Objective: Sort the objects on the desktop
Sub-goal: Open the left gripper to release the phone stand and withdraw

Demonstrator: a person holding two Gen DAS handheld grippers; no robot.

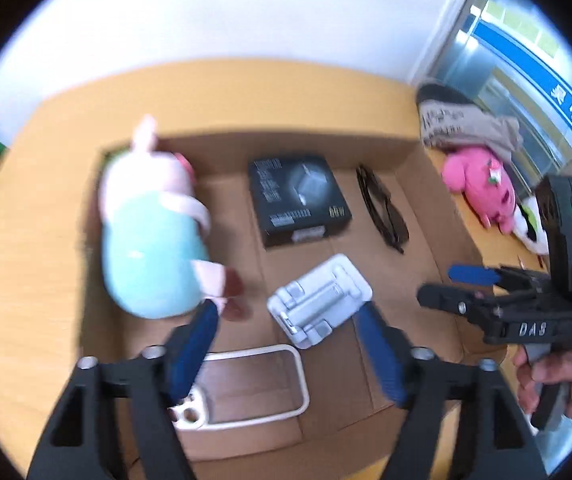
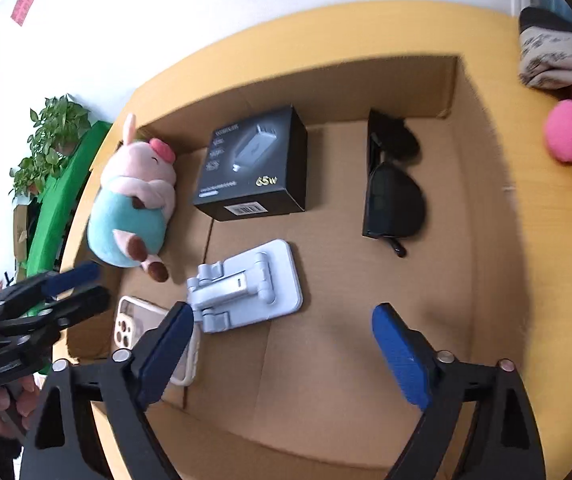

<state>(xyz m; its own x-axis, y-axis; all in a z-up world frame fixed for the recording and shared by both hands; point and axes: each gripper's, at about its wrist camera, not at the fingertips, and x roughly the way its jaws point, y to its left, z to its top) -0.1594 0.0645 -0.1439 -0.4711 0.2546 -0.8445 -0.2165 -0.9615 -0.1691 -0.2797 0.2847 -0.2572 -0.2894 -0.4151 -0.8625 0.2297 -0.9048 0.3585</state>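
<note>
An open cardboard box (image 2: 365, 360) on a yellow table holds a pig plush (image 2: 134, 196), a black charger box (image 2: 254, 164), sunglasses (image 2: 395, 192), a white folding phone stand (image 2: 246, 284) and a clear phone case (image 2: 142, 324). These also show in the left wrist view: plush (image 1: 150, 232), charger box (image 1: 297, 198), sunglasses (image 1: 381, 208), stand (image 1: 317, 298), case (image 1: 246, 384). My left gripper (image 1: 286, 328) is open and empty above the case and stand. My right gripper (image 2: 282, 336) is open and empty above the box floor.
A pink plush (image 1: 481, 184), a black-and-white plush (image 1: 529, 224) and a beige cloth item (image 1: 461, 120) lie on the table (image 1: 26, 280) right of the box. A potted plant (image 2: 50, 140) and a green object stand left of the table.
</note>
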